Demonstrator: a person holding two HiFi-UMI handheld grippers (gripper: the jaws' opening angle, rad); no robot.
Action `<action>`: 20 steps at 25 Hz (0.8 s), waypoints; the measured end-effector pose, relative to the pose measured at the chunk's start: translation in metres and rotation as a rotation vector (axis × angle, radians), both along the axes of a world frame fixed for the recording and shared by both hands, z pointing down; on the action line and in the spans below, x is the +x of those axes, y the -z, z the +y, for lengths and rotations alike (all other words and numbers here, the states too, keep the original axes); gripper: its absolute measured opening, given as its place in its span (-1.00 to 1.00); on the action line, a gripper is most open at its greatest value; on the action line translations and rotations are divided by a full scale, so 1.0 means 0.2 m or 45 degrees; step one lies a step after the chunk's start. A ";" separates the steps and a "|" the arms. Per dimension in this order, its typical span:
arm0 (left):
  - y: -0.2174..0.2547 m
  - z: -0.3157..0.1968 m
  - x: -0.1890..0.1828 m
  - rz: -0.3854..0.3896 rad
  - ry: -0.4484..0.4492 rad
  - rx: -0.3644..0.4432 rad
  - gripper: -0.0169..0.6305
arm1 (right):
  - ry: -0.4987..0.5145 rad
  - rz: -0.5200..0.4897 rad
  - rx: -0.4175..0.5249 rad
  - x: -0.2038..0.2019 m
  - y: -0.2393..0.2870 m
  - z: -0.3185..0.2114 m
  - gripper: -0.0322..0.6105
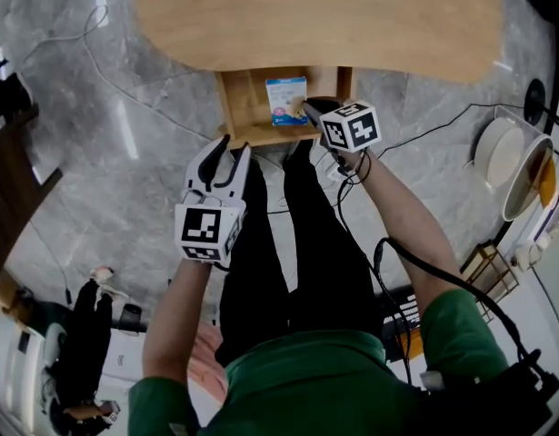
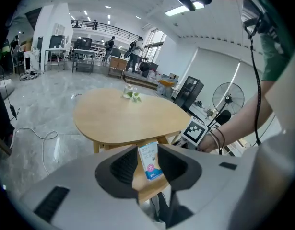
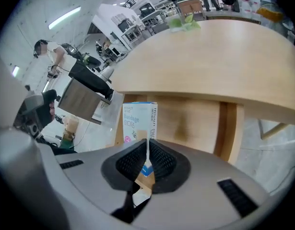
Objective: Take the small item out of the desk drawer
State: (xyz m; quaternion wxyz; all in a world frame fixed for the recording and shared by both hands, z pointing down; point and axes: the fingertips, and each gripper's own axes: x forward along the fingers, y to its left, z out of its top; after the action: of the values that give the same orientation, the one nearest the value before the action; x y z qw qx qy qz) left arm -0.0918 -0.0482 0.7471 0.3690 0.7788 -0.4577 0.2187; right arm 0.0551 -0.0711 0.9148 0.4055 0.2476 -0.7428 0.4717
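Observation:
Under the wooden desk [image 1: 315,16] the small drawer [image 1: 235,107] stands pulled out. A white and blue bandage box [image 1: 286,100] is in it. My right gripper [image 1: 314,110] is at the drawer's right side, beside the box. In the right gripper view its pads [image 3: 159,159] are shut on a thin flat white item [image 3: 147,150], seen edge on, with the bandage box [image 3: 136,121] just behind. My left gripper [image 1: 232,151] hangs open just before the drawer's front. Nothing lies between its fingers; the box [image 2: 149,161] shows through the gap of the left gripper [image 2: 149,171].
Cables [image 1: 106,53] trail over the grey marble floor. A fan and round bowls [image 1: 515,166] stand at the right, dark wooden furniture [image 1: 11,184] at the left. A small plant [image 2: 132,95] sits on the desk top. A person [image 3: 47,51] stands far off.

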 end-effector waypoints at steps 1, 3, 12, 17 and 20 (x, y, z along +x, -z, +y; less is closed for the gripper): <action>0.02 -0.01 0.01 0.000 0.001 0.008 -0.50 | -0.009 -0.020 0.007 0.00 0.05 -0.02 -0.78; 0.06 -0.04 0.02 -0.002 0.005 0.024 -0.50 | -0.040 -0.062 0.025 -0.01 0.14 -0.10 -0.78; 0.11 -0.06 0.01 0.006 0.057 0.024 -0.50 | -0.242 -0.178 0.061 0.03 0.34 -0.51 -0.78; 0.09 -0.01 -0.04 -0.004 0.076 0.003 -0.50 | -0.292 -0.213 0.018 0.03 0.40 -0.71 -0.78; 0.09 -0.01 -0.10 -0.010 0.101 -0.005 -0.50 | -0.303 -0.212 -0.005 0.00 0.39 -0.82 -0.78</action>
State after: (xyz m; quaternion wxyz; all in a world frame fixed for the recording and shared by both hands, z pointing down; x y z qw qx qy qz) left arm -0.1109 -0.0498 0.7297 0.3772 0.7585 -0.4891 0.2079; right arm 0.0554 -0.2343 0.8360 0.2841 0.2934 -0.7383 0.5368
